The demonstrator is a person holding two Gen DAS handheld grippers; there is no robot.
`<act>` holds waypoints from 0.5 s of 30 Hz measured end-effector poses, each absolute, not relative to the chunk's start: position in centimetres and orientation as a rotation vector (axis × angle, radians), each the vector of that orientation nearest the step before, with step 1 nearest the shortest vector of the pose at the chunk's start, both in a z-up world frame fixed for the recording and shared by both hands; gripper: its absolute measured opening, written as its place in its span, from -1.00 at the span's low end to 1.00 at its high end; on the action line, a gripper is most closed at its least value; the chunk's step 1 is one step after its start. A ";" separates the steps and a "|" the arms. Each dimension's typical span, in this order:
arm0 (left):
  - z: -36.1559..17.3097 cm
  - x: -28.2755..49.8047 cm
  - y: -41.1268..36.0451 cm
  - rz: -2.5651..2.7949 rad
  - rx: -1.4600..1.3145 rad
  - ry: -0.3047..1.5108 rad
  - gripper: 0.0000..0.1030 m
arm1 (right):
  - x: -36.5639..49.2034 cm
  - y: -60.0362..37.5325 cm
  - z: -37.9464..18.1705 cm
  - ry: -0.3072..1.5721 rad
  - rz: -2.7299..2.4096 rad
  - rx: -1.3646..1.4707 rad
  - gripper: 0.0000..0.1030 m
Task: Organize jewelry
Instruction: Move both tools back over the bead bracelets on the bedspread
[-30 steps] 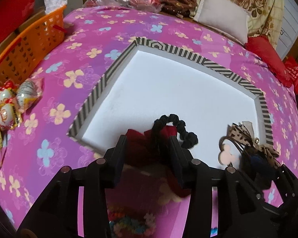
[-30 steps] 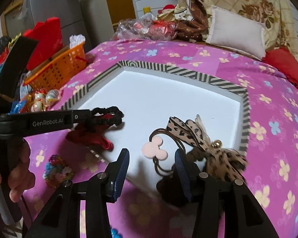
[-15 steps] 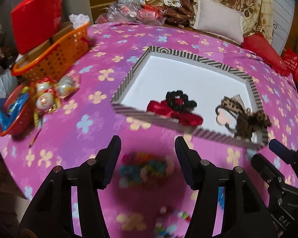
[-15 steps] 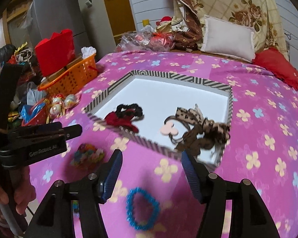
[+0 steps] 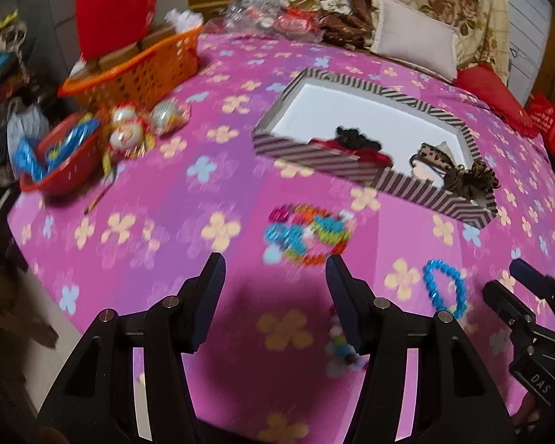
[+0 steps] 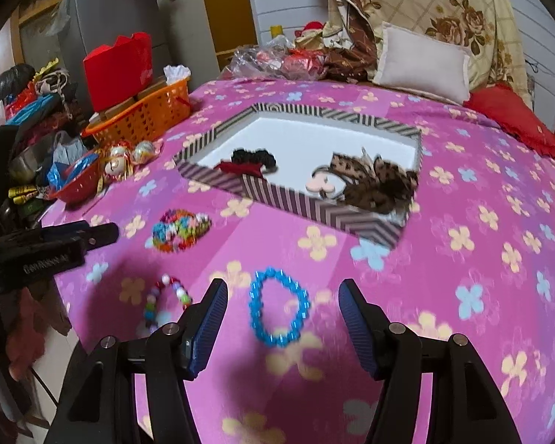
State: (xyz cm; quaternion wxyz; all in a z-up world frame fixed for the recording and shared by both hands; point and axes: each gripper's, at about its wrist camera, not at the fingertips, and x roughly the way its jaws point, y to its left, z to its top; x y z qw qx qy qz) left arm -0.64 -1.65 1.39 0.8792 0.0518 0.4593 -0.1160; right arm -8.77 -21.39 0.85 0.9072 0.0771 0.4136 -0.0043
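A striped box (image 5: 314, 155) (image 6: 314, 207) with a white inside lies on the pink flowered cloth. In it are a red and black scrunchie (image 5: 355, 144) (image 6: 249, 161) and a leopard bow tie with a pink mouse charm (image 5: 458, 174) (image 6: 373, 183). A multicoloured bead bracelet (image 5: 309, 233) (image 6: 179, 229) lies in front of the box. A blue bead bracelet (image 5: 444, 288) (image 6: 279, 307) and a pastel bead bracelet (image 6: 162, 303) lie nearer. My left gripper (image 5: 275, 281) is open and empty, just short of the multicoloured bracelet. My right gripper (image 6: 283, 307) is open and empty, its fingers on either side of the blue bracelet.
An orange basket (image 5: 140, 70) (image 6: 144, 118), a red bowl (image 5: 63, 162) and wrapped eggs (image 5: 129, 133) stand at the left near the table edge. Pillows (image 6: 421, 63) and bags lie at the back. The left gripper shows at the left in the right wrist view (image 6: 55, 240).
Both grippers have pulled back from the box and stand open. The scrunchie and the leopard bow now lie in the box. The loose bracelets have come into view.
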 end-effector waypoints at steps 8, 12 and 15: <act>-1.3 -0.6 2.3 -0.212 0.021 1.053 0.09 | -9.5 -21.9 -1.5 0.900 -0.032 0.168 0.17; -2.2 -1.4 1.8 -0.247 0.025 1.072 0.09 | -9.2 -22.1 -2.3 0.912 -0.032 0.157 0.17; -2.7 -2.2 0.3 -0.291 0.045 1.088 0.09 | -9.0 -22.0 -2.7 0.910 -0.024 0.141 0.17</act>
